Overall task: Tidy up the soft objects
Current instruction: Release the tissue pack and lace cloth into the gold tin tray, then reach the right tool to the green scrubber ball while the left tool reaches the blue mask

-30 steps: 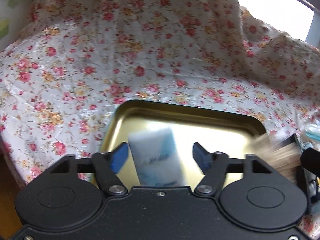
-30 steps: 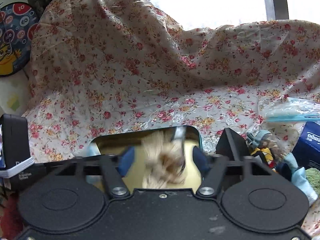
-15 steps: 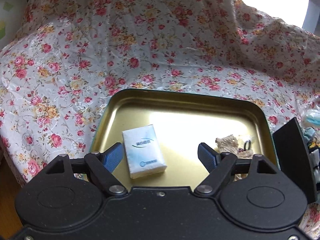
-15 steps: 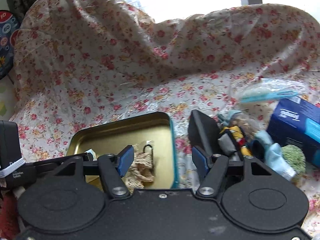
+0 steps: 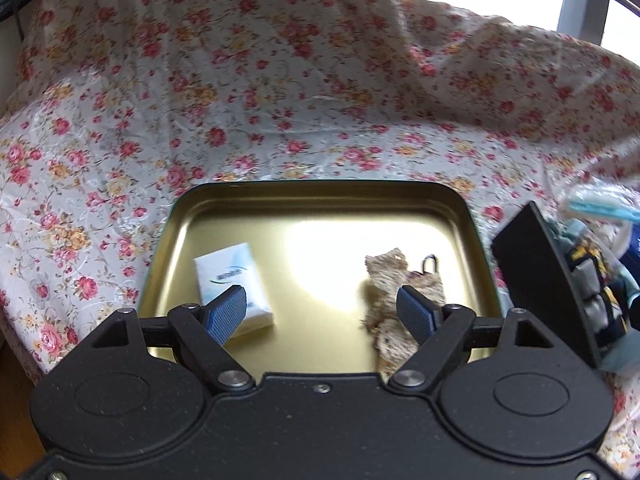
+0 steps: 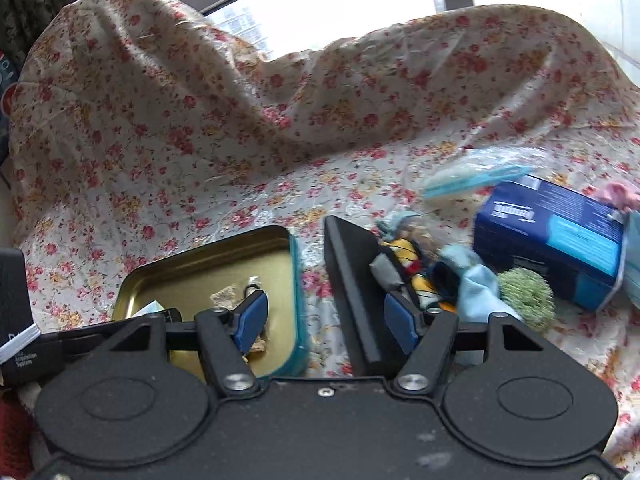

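so the gold tray [image 5: 320, 200] is sitting on the floral cloth [image 5: 240, 100] and it's already collecting stuff: a white tissue pack [image 5: 230, 280] is lying flat on its left side, and a tan fuzzy thing [image 5: 394, 280] with a little clip is lying on the right, well apart from the pack. looks like the tray is the drop spot, so spacing things out is keeping room for more.

the left claw [image 5: 320, 312] is hanging over the near edge of the tray with its jaws spread and nothing between them. one blue pad is overlapping the pack in view, but it isn't pinching it.

the right claw [image 6: 324, 320] is spread too and empty, hovering over the gap between the tray's teal rim [image 6: 298, 280] and a black wedge-shaped thing [image 6: 352, 280]. right behind that wedge is the unsorted pile: a small doll [image 6: 404, 256], a light blue cloth [image 6: 476, 284], a green fuzzy ball [image 6: 524, 292], a dark blue box [image 6: 552, 236] and a clear bag [image 6: 472, 180] further back.

my guess is the right claw is lining up for the pile next, since it's the closer one. the doll is half tucked behind the wedge, so that's going to be an awkward grab.
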Motion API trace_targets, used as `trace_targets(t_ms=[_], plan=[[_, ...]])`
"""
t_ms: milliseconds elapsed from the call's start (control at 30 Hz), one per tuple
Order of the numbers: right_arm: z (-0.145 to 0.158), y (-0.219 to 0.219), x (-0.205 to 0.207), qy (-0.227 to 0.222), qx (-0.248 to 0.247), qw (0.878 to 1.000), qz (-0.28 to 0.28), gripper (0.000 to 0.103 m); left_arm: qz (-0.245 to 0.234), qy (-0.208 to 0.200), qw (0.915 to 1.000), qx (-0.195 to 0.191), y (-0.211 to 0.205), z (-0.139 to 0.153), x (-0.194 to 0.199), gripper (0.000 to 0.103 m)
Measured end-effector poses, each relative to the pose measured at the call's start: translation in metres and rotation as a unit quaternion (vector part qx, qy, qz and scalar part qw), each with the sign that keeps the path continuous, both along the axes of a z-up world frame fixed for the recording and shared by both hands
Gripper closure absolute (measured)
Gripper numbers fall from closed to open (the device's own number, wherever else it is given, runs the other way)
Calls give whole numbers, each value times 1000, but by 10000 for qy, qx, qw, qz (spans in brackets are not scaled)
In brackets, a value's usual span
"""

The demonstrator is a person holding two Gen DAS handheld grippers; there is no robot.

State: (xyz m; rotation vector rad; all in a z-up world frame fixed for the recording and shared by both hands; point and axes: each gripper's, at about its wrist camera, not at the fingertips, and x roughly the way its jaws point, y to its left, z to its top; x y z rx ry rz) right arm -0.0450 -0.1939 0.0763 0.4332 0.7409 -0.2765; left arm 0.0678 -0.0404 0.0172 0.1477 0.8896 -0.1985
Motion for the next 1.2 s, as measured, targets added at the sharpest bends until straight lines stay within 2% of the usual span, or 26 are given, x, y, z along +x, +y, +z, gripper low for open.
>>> trace_targets(t_ms=[400,900,1200], plan=[[-7,-45,-57,61,-17,9965,-835,36,-779,-50,9969,52,-53,11,-34,23],[-27,-113,-139,269,-42,9759,-2164,36,-1769,-58,9842,59,-121,18,-80,22],[-44,-129,-149,449,126,9695,-2408,36,-2160,101,9763,97,-145,11,-102,22]])
